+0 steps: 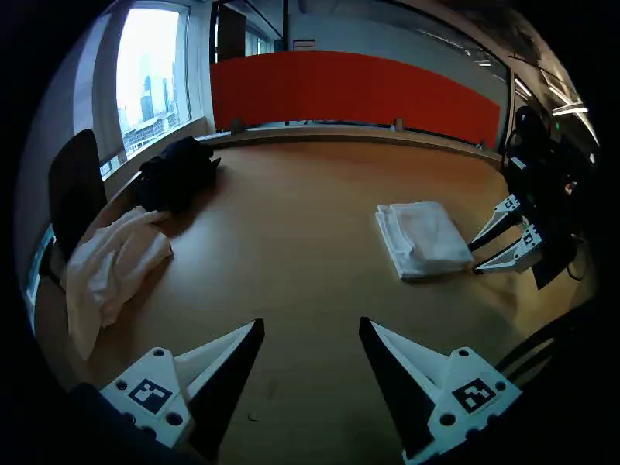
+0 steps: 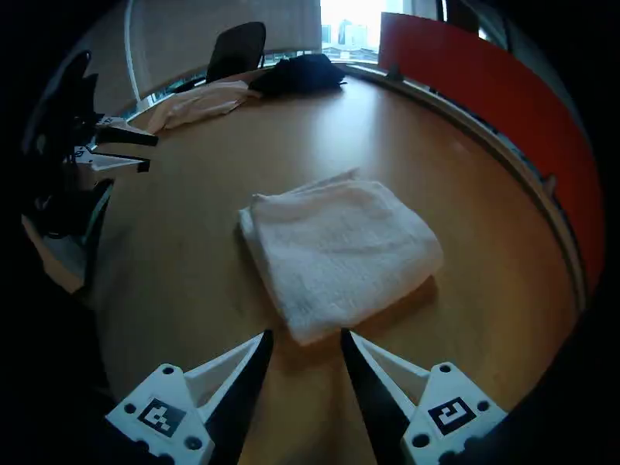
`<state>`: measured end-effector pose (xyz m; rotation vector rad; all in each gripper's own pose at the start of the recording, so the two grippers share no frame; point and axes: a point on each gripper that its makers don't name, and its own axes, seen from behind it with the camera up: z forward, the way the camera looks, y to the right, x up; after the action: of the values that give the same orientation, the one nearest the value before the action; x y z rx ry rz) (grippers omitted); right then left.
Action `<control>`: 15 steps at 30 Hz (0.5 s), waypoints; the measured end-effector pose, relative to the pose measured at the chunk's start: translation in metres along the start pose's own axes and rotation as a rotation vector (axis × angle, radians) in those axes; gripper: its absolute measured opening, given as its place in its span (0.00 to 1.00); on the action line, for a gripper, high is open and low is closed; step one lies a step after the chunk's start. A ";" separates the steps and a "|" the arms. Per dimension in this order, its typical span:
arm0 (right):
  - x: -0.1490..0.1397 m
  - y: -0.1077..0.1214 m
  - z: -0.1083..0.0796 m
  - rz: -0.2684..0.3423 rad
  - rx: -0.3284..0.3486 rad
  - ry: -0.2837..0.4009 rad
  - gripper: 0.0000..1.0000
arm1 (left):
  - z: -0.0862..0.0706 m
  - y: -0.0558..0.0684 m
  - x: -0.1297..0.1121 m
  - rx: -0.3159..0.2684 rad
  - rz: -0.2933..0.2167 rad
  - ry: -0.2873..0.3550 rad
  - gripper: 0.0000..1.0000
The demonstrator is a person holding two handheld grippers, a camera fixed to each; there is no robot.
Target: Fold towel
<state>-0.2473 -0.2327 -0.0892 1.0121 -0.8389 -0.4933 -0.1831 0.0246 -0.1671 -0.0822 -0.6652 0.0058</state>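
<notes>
The folded white towel point(image 2: 341, 252) lies flat on the wooden worktop point(image 2: 465, 232), in the middle of the right gripper view; the right gripper point(image 2: 306, 333) sits at the bottom of that frame, released, its fingers spread with the towel's near corner just between the tips, neither pressing on it. In the left gripper view the left gripper point(image 1: 311, 324) stands at the bottom centre, also released, fingers wide apart over bare wood, well apart from the towel at right of centre; a crumpled pale cloth point(image 1: 108, 267) lies at the left edge, a dark bundle point(image 1: 177, 174) above it, near a chair point(image 1: 74, 194); a red panel point(image 1: 349, 89) runs along the top.
</notes>
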 end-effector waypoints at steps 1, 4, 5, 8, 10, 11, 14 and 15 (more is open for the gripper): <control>0.000 0.000 0.000 0.003 -0.002 0.000 0.67 | 0.000 0.000 0.000 0.000 0.000 0.000 0.91; -0.001 -0.001 0.002 0.011 -0.006 -0.001 0.66 | 0.000 0.001 0.000 -0.002 -0.001 -0.001 0.91; -0.002 -0.001 0.003 0.014 -0.007 -0.002 0.65 | 0.000 0.001 0.000 -0.003 0.000 -0.001 0.91; -0.003 -0.001 0.004 0.023 -0.014 -0.006 0.59 | 0.000 0.002 0.000 -0.005 0.001 -0.002 0.91; -0.004 0.000 0.005 0.030 -0.019 -0.009 0.53 | 0.000 0.002 0.000 -0.006 0.002 -0.002 0.90; -0.004 0.000 0.006 0.034 -0.021 -0.010 0.51 | 0.000 0.002 0.000 -0.006 0.002 -0.003 0.91; -0.004 0.002 0.006 0.043 -0.032 -0.009 0.39 | 0.000 0.003 -0.001 -0.007 0.002 -0.004 0.90; -0.004 0.003 0.007 0.045 -0.036 -0.009 0.35 | 0.000 0.003 -0.001 -0.007 0.002 -0.004 0.91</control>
<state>-0.2552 -0.2317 -0.0865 0.9564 -0.8560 -0.4727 -0.1841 0.0274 -0.1681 -0.0897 -0.6693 0.0054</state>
